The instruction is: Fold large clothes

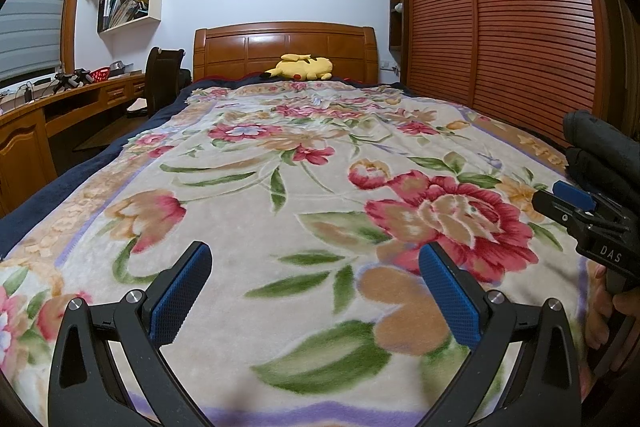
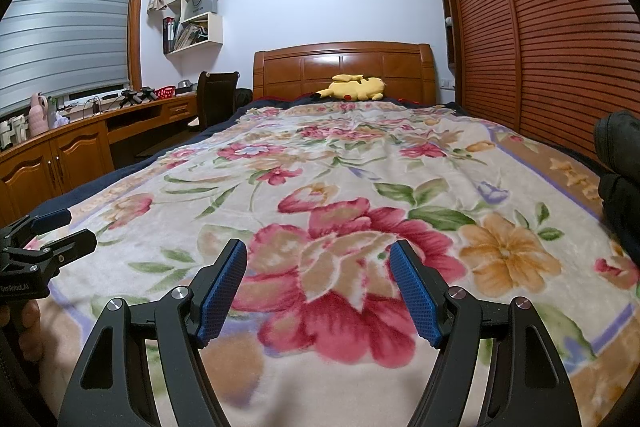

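Both grippers, left gripper (image 1: pixel 316 291) and right gripper (image 2: pixel 318 291), are hovering with jaws spread, holding nothing, over a floral blanket (image 1: pixel 280 187); dark clothing (image 2: pixel 620 167) is lying at the bed's right edge, likely needing fetching before folding begins.

Plush toy (image 1: pixel 298 67) before headboard (image 1: pixel 285 47); dark garment (image 1: pixel 600 151) on bed's right edge.
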{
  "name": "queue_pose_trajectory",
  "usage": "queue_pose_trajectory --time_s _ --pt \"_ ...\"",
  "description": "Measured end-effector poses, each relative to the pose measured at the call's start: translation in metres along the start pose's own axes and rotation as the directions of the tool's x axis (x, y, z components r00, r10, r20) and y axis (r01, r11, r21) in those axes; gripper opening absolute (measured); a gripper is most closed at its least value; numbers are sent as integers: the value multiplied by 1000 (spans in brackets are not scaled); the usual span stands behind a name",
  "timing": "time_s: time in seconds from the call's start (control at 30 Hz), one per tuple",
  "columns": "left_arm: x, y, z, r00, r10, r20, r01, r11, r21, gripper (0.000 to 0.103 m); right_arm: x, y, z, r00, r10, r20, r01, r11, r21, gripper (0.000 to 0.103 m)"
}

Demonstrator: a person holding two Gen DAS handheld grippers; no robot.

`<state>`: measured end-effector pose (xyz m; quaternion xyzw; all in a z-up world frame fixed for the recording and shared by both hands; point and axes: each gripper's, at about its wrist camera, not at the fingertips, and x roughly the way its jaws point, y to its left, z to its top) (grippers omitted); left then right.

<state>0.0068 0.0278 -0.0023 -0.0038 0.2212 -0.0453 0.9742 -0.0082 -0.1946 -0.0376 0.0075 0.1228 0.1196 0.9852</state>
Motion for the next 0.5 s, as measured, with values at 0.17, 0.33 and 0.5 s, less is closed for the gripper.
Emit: queue_pose_trajectory --time_s 0.17,0.33,0.5 --pt "0 0 0 1000 0 1 0 1000 1 103 0 0 0 1000 1 0 -1 1000 0 76" --pt "0 0 0 1000 0 -1 0 1000 2 103 0 0 0 1000 1 1 -1 1000 0 76" --pt "0 0 0 1000 0 0 0 1000 1 103 0 0 0 1000 0 1 0 1000 1 76"
